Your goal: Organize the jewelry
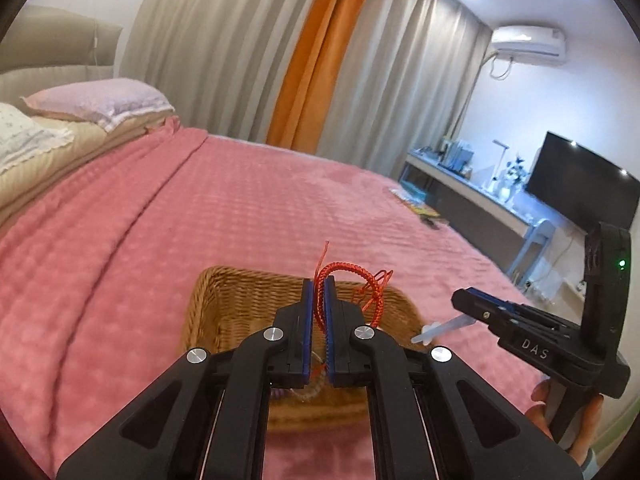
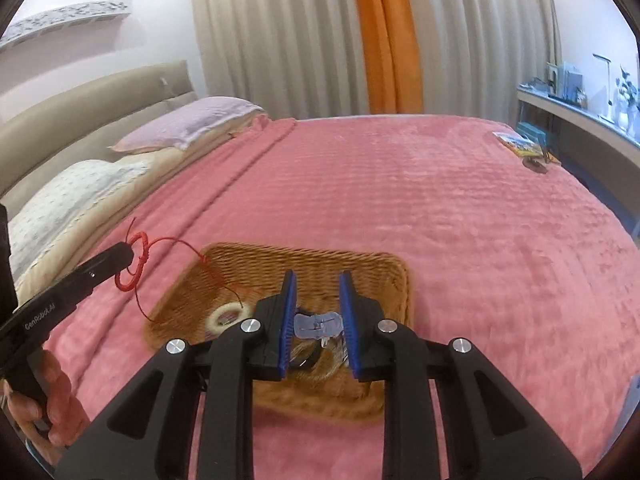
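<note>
Left tongs (image 1: 319, 286): pads pressed together on a red braided cord bracelet (image 1: 348, 280), which loops up and out to one side of the pads, loose cord ends trailing. In the right wrist view the same bracelet hangs off the tong tips above the bed, a thin tail curving down toward the basket.

Right tongs (image 2: 317, 300): partly closed and clamped on a small translucent plastic clip-like piece (image 2: 318, 326) (exact type not clear to me; it looks pale blue-white with a tiny metal spring at its middle).

Both pieces are held in the air over a rectangular woven wicker basket (image 2: 384, 264) that sits on the pink textured blanket (image 2: 440, 200) covering the bed.

Still in the basket: a cream fuzzy ring, probably a hair tie (image 2: 226, 318), and, below the right tongs, some dark and clear coiled items I cannot identify.

Progress, my judgement: early to middle. Two items are lifted out and not yet set down anywhere; I see no sorted groups on the blanket. Remaining: place these two, then clear the rest of the basket.
</note>
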Demonstrator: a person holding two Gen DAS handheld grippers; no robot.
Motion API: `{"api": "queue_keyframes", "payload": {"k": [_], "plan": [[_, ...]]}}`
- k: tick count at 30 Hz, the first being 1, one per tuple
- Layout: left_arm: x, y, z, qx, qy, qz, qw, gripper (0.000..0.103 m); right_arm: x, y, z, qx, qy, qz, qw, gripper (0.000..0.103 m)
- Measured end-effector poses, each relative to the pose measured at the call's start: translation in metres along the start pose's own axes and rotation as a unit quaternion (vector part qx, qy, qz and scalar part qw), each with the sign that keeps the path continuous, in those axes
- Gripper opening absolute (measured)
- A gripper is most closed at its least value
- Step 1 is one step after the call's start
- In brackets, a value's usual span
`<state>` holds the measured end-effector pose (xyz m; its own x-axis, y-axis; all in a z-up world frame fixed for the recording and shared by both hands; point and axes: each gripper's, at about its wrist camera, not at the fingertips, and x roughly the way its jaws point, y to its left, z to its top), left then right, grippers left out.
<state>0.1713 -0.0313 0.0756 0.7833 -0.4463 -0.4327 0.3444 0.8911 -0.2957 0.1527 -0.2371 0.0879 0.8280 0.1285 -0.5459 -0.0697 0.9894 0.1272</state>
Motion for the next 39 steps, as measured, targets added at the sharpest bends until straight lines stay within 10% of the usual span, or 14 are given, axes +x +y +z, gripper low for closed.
{"api": "queue_keyframes", "payload": {"k": [17,20,23,39], "plan": [[0.074,0.029,-0.022,-0.013,0.069,0.030,0.9971,0.004,0.084,-0.029,-0.012,0.038,0.036,0.009,0.999,0.020],[0.068,0.025,-0.024,-0.009,0.071,0.029,0.9970,0.026,0.078,-0.028,-0.021,0.039,0.052,0.026,0.998,0.026],[0.052,0.019,-0.023,-0.002,0.060,0.021,0.9980,0.034,0.058,-0.023,-0.030,0.030,0.049,0.047,0.997,0.048],[-0.112,-0.038,-0.030,0.065,-0.060,0.043,0.9952,0.077,-0.098,0.025,-0.043,-0.020,-0.073,0.044,0.996,0.052]]}}
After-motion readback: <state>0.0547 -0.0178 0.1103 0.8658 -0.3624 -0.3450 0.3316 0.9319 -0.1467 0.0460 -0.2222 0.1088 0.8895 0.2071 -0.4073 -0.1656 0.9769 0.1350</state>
